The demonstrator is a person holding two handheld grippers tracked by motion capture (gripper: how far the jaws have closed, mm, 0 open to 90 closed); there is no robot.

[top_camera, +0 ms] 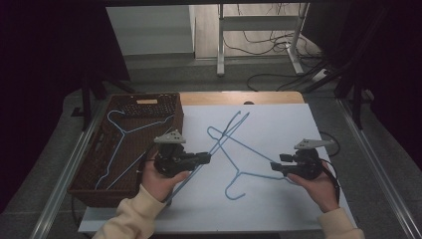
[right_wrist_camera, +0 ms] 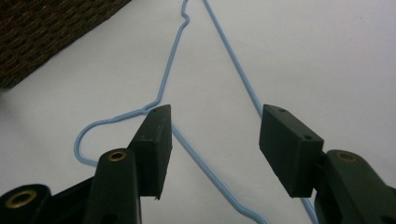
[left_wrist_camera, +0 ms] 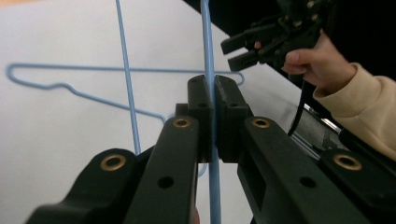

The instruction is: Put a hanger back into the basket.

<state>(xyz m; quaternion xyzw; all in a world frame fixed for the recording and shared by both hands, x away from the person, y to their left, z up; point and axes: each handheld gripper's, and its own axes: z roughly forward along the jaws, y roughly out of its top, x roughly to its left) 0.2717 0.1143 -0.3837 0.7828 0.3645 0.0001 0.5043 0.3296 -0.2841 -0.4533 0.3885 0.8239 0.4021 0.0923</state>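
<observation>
White bench (top_camera: 278, 124) lay under my claws: my left claw (top_camera: 206, 158) clamped one blue wire hanger (left_wrist_camera: 208, 56) mid-bench, lifted; my right claw (top_camera: 276, 167) stood apart over another hanger (top_camera: 249, 152) lying flat.

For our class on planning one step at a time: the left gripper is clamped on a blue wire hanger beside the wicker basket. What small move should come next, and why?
Probably carry the held hanger leftwards over the basket. The left gripper is shut on its wire, one hanger already lies in the basket, and the right gripper waits open over the hanger on the table.
</observation>
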